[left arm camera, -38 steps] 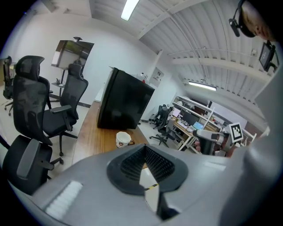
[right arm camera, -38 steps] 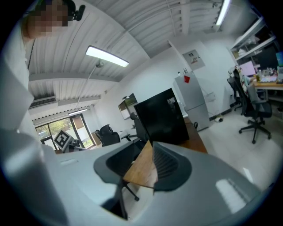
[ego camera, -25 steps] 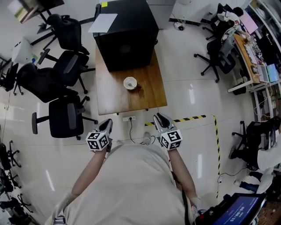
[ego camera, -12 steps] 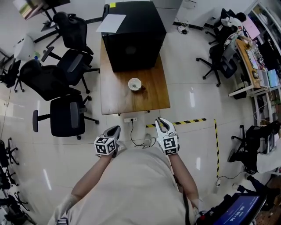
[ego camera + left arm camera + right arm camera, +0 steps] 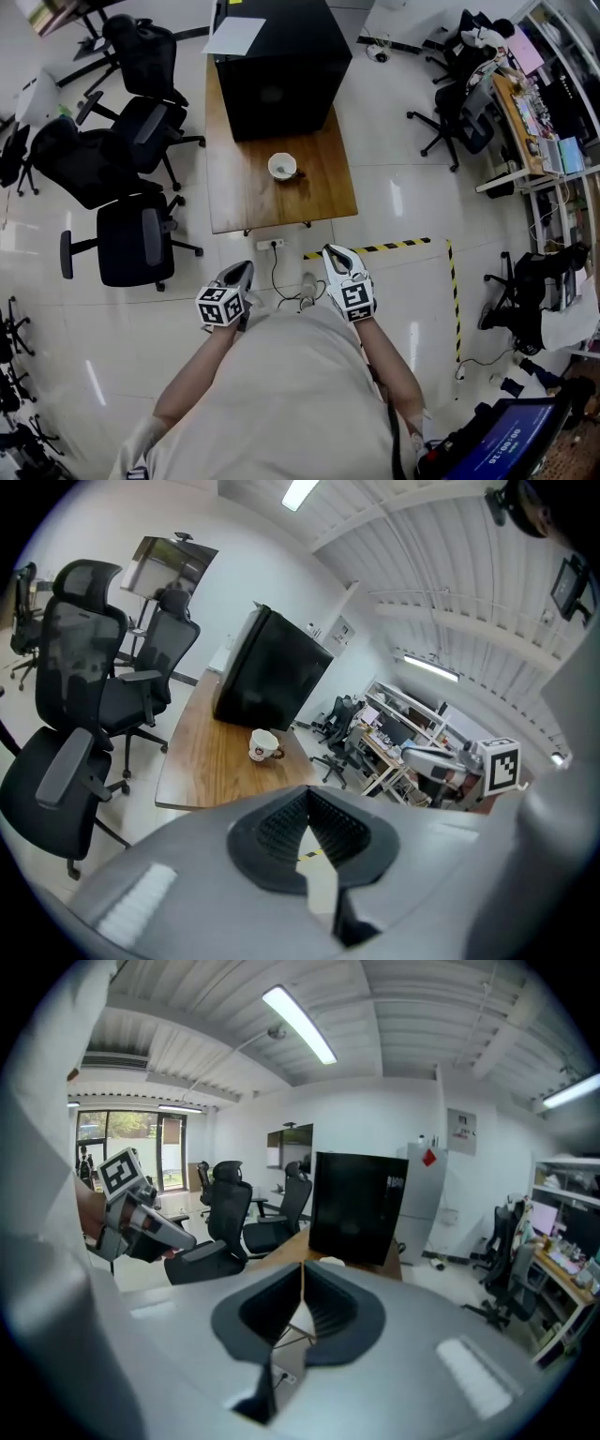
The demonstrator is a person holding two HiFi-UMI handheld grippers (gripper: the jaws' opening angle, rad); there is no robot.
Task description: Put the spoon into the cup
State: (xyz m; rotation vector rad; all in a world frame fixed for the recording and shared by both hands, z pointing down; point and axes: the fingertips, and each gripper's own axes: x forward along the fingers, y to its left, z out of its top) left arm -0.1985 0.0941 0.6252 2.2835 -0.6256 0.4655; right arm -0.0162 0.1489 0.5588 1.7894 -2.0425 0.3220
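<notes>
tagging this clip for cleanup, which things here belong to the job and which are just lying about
Job: cup, table, left hand-held gripper and right hand-held gripper, both shut, empty. No spoon can be made out.
Lying about: black box, paper, chairs, floor tape.

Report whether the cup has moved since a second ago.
No. The cup sits at the same spot on the table, just in front of the black box.
</notes>
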